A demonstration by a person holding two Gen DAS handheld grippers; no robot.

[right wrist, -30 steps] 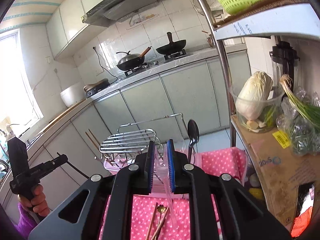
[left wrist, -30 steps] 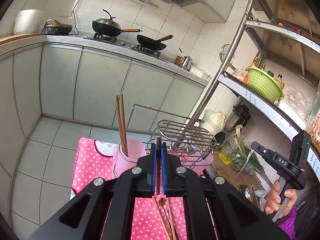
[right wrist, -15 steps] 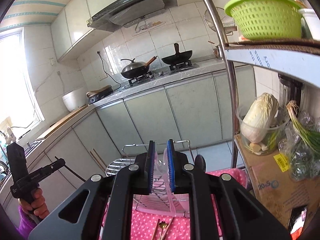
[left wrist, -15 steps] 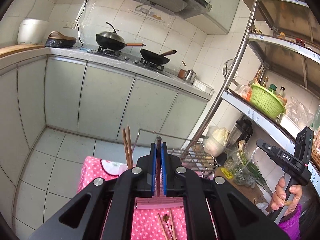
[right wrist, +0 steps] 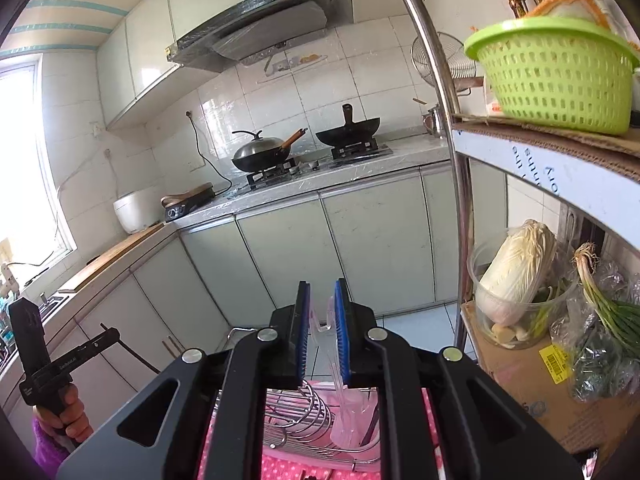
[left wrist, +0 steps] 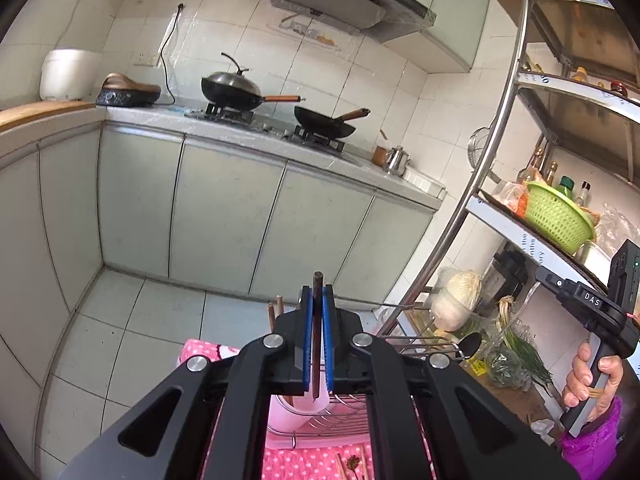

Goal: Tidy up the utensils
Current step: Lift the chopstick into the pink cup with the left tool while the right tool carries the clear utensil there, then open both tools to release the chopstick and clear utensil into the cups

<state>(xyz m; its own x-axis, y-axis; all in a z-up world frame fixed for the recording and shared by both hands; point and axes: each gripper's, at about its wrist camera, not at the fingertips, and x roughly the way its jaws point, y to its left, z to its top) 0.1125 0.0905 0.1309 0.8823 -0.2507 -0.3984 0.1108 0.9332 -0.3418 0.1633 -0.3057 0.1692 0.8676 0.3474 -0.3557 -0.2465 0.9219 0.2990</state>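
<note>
Dark chopstick (left wrist: 317, 320) clamped in left jaws; clear plastic utensil (right wrist: 326, 316) in right's.

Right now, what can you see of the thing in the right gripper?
The right gripper is shut on a clear plastic utensil, probably a spoon or fork. Its thin, see-through handle is pinched between the blue pads and pokes a little past their tips. The rest hangs down and toward the camera over the wire rack and pink cup. Its working end is too faint to tell. Only the pads visibly touch it.
</note>
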